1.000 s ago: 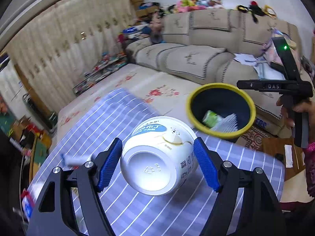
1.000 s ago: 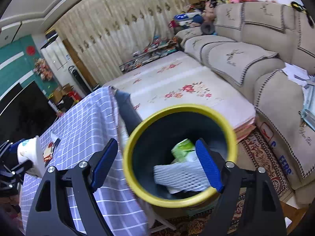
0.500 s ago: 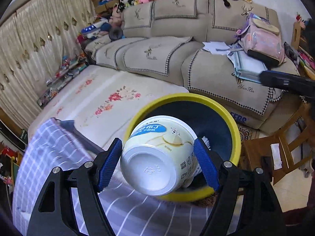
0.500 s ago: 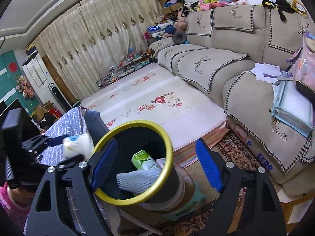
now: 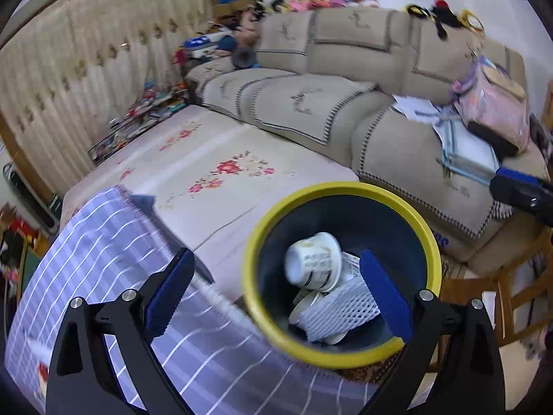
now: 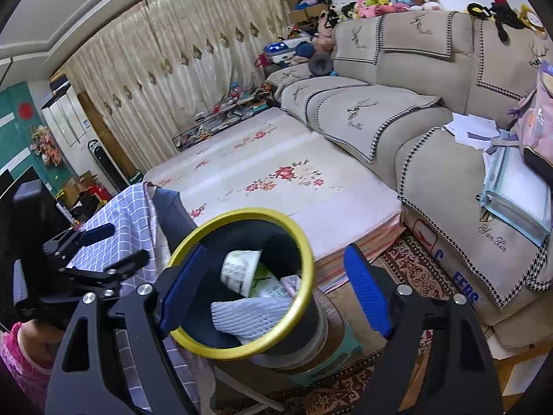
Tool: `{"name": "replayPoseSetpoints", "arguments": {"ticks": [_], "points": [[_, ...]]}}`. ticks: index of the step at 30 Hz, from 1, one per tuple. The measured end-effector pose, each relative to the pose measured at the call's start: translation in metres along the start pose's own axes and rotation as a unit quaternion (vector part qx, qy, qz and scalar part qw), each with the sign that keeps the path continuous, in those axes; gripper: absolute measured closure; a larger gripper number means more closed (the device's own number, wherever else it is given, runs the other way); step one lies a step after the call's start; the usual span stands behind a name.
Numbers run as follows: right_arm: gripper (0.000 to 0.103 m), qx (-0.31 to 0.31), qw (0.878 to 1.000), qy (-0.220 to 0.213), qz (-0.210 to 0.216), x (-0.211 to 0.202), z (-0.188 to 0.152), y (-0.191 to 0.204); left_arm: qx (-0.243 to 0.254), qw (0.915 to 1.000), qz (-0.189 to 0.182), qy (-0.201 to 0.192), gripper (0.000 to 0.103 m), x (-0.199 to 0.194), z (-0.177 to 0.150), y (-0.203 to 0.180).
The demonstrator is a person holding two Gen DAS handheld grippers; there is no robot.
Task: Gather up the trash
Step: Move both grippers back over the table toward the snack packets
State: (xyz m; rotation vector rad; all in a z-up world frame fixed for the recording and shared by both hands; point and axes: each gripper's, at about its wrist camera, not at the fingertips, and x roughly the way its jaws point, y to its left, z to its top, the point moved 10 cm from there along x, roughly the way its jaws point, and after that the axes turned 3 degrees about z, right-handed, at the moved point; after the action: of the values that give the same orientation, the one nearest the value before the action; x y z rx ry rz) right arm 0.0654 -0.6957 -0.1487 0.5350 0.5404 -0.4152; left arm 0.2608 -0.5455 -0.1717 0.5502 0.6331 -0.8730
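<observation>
A dark trash bin with a yellow rim (image 5: 428, 231) stands beside the table; it also shows in the right wrist view (image 6: 304, 252). A white cup (image 5: 312, 263) lies on its side inside the bin, on a white foam net (image 5: 340, 306) and other trash; the cup also shows in the right wrist view (image 6: 240, 269), as does the net (image 6: 250, 313). My left gripper (image 5: 276, 294) is open and empty above the bin's near edge. My right gripper (image 6: 273, 290) is open and empty, hovering over the bin. The left gripper also appears at the left of the right wrist view (image 6: 93, 252).
A table with a blue checked cloth (image 5: 103, 242) lies left of the bin. Behind are a floral mat platform (image 6: 276, 173) and a beige sofa (image 6: 432, 103) with papers and a pink bag. A wooden chair (image 5: 518, 276) stands to the right.
My left gripper carried the white cup from the table to over the bin, opened, and the cup dropped into the bin. My right gripper drew back a little from the bin.
</observation>
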Motion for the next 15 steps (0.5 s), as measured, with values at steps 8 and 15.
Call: {"name": "replayPoseSetpoints", "arguments": {"ticks": [8,15], "points": [[0.025,-0.053,0.998,0.029,0.027,0.022,-0.014,0.067,-0.105,0.9913,0.077,-0.022,0.007,-0.073,-0.064,0.11],[0.025,-0.137,0.982,0.078,0.1,0.057,-0.041,0.192,-0.203,0.9555,0.203,-0.069,0.005,-0.174,-0.15,0.243]]}}
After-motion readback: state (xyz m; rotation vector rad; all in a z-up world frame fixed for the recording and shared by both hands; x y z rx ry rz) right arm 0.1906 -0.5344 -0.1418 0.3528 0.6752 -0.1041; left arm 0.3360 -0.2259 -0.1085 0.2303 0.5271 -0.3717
